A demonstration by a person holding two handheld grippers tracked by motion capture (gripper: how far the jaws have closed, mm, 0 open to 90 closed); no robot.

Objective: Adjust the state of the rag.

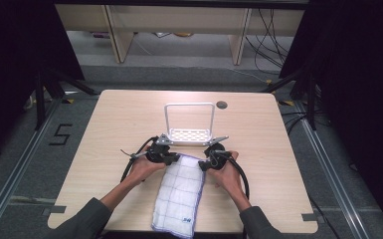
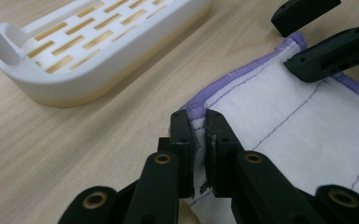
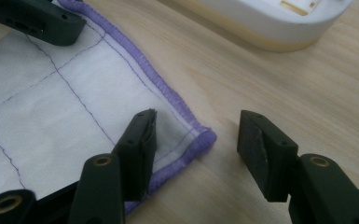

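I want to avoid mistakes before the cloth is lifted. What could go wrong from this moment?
1. The left tool pinches only the edge of one far corner of the cloth, so the corner may slip out when it is raised.
2. The right tool is open around the other far corner; one jaw rests on the cloth, the other on bare table, so closing could miss or push the hem.
3. The white rack stands close behind; the cloth may snag on it.

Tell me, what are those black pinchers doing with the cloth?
A person holds a gripper in each hand at a wooden table. The left gripper has pinched one far corner of the white checked cloth. The right gripper is open around the other far corner, not yet closed. A white slotted rack stands just beyond the cloth.
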